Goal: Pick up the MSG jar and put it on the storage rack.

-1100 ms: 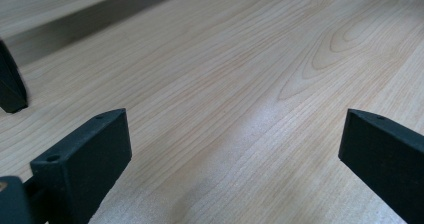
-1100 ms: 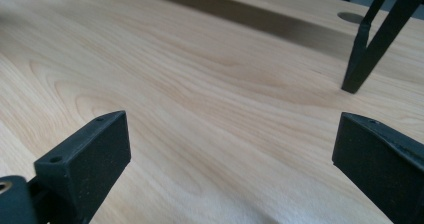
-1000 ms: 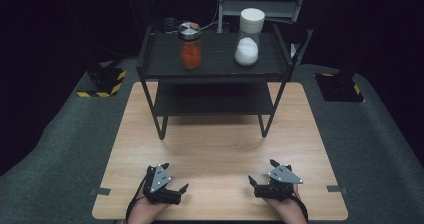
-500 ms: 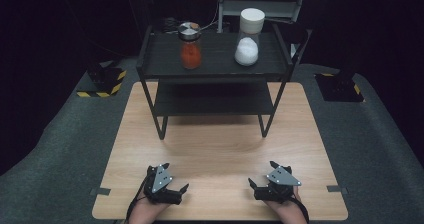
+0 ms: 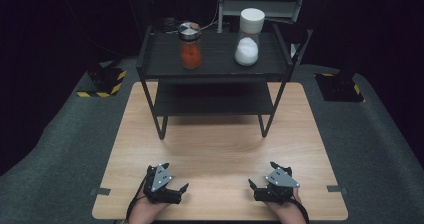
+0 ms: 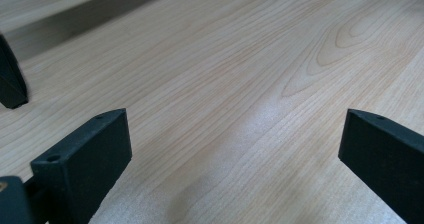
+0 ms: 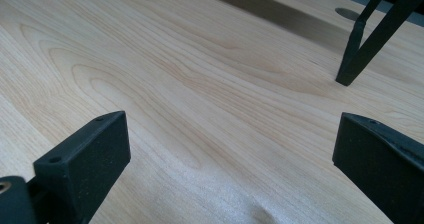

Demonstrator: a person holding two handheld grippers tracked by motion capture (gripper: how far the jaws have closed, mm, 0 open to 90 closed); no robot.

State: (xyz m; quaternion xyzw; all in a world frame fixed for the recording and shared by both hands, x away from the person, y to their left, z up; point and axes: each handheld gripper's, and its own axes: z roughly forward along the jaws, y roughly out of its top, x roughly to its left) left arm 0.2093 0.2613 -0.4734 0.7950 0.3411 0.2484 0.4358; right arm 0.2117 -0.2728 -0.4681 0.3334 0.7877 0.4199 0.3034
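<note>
My left gripper (image 5: 174, 178) rests low at the front left of the wooden table (image 5: 215, 149), open, with bare wood between its black jaws (image 6: 235, 149). At the front right my right gripper (image 5: 262, 176) is open too, and nothing lies between its jaws (image 7: 230, 149). Far ahead stands a black two-level shelf (image 5: 215, 66). On its top level are a jar of orange-red powder (image 5: 190, 46) with a metal lid and, to its right, a jar of white powder (image 5: 248, 37) with a white lid.
One shelf leg (image 7: 360, 49) stands ahead on the right in the right gripper view, and another leg foot (image 6: 11, 79) at the left edge of the left gripper view. Grey floor (image 5: 60, 149) surrounds the table. Black bases with yellow-black tape (image 5: 102, 81) sit at the back corners.
Both grippers have shifted only slightly near the table's front edge. The jars and the shelf have not moved.
</note>
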